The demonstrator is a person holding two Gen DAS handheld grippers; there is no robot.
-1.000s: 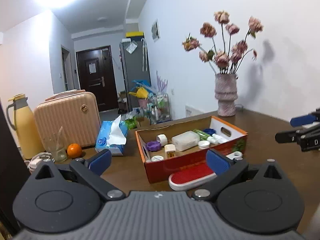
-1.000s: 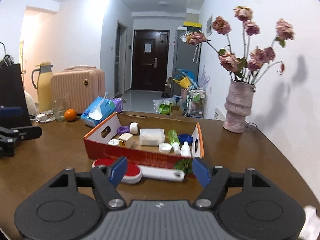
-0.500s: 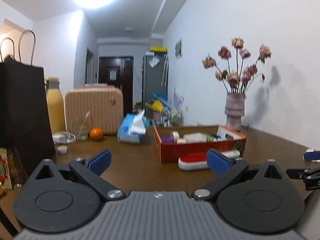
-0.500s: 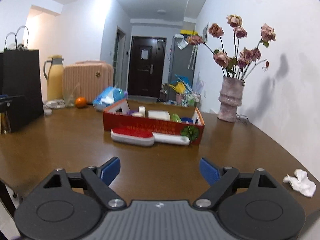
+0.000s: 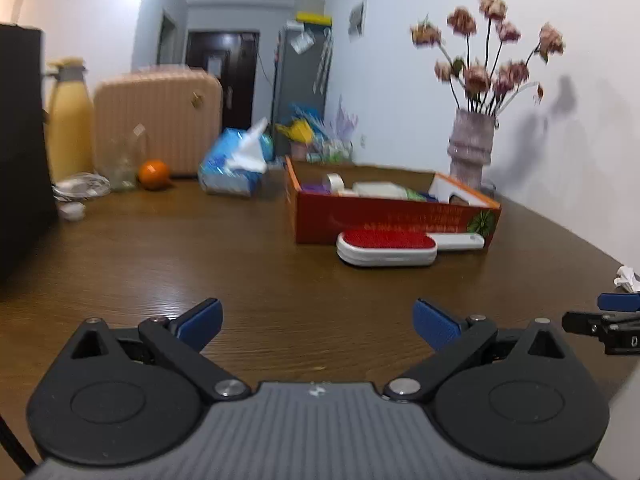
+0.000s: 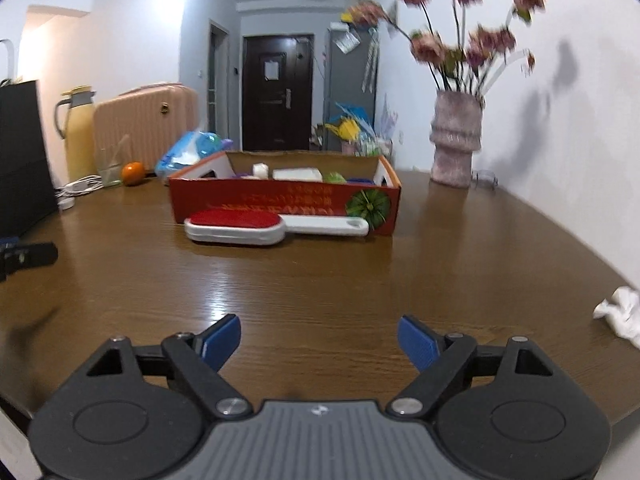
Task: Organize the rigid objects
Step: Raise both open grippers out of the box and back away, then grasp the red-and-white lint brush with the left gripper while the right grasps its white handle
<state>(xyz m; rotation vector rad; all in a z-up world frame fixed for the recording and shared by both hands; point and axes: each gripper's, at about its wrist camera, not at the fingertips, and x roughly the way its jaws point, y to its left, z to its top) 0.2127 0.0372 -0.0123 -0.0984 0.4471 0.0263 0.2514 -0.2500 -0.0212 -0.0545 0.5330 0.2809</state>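
One red box (image 6: 280, 204), one lint brush (image 6: 236, 228), one vase (image 6: 456, 140), one orange (image 6: 133, 172), one suitcase (image 6: 144, 120), one thermos (image 6: 78, 132), one crumpled tissue (image 6: 620, 312).

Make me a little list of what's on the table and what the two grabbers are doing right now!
table: brown wood
box: red cardboard box, open top, small bottles and jars inside
brush: red and white lint brush lying on the table in front of the box
vase: pink flowers in a vase, right of the box
tissue: crumpled white tissue near the right edge
left gripper: fingers open, holding nothing
right gripper: fingers open, holding nothing
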